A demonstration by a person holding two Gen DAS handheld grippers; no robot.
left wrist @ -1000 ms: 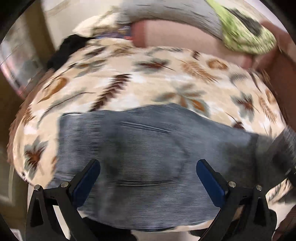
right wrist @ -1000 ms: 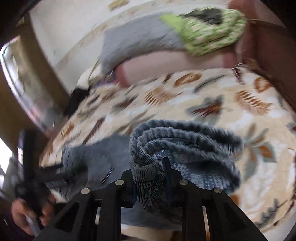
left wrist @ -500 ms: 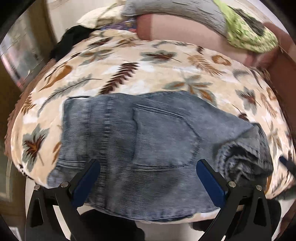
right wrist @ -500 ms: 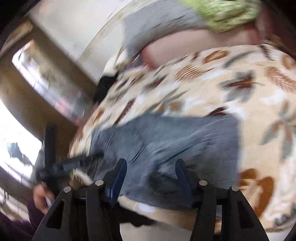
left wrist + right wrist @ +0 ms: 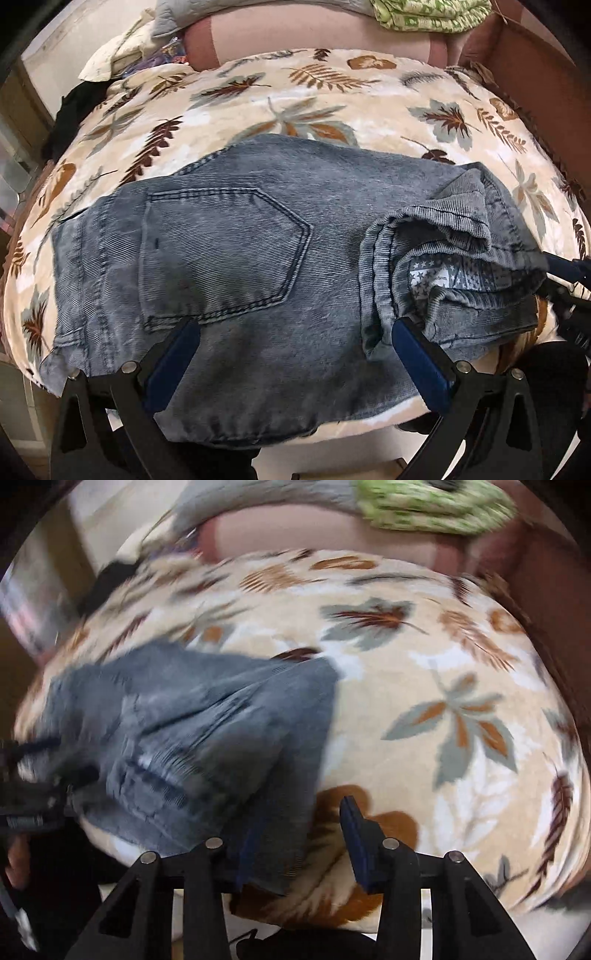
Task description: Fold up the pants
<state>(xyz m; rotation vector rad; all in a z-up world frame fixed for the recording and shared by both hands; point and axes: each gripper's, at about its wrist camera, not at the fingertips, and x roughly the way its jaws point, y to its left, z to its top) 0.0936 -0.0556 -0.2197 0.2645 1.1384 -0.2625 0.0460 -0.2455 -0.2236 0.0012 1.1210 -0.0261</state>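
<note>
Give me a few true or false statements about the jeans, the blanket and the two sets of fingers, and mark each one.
1. The blue jeans lie on a leaf-print blanket. True.
2. A back pocket faces up on the jeans. True.
3. The left gripper is clamped on the pocket. False: its fingers stand wide apart over the denim, pressing on nothing.
4. The jeans lie perfectly flat. False: on their right side the bunched end is heaped up, showing a star-print lining.
5. The right gripper holds a green cloth. False: its jaws are closing with only an edge of denim beside the left finger and blanket between them; the green cloth lies far back.
</note>
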